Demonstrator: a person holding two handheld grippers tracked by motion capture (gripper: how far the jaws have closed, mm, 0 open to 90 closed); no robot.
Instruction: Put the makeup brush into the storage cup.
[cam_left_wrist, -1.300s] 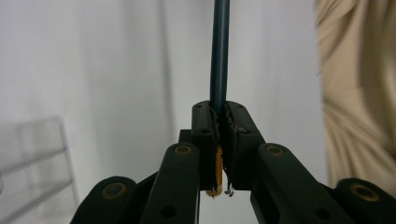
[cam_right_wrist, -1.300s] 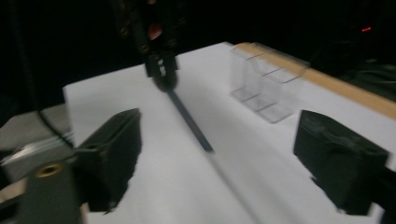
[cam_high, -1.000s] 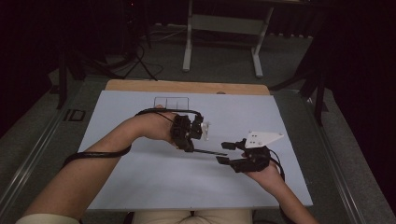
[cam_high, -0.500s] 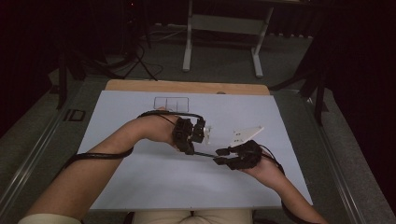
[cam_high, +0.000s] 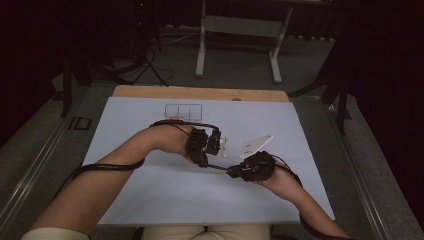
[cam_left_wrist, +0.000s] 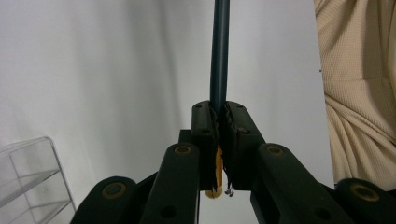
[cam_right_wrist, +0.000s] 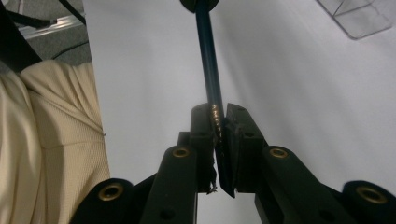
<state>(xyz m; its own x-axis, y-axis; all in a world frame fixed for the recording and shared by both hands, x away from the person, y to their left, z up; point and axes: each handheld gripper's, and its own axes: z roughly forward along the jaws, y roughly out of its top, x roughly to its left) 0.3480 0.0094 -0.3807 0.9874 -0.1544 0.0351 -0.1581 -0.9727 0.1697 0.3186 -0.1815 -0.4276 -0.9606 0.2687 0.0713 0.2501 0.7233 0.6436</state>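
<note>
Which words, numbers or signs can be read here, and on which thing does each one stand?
"ID": on the grey floor strip left of the table, in the high view.
Gold lettering on the dark pencil, at the right gripper: too small and blurred to read.
The drawn three-box outline on the white sheet contains no text.

Little could be read here. On the grey floor strip left of the table, well away from both grippers, large letters "ID" stood out plainly. On the dark pencil, gold lettering ran along the barrel right where it entered between the fingers of the right gripper; it looked like a brand stamp, but the characters were too small and blurred to make out.
</note>
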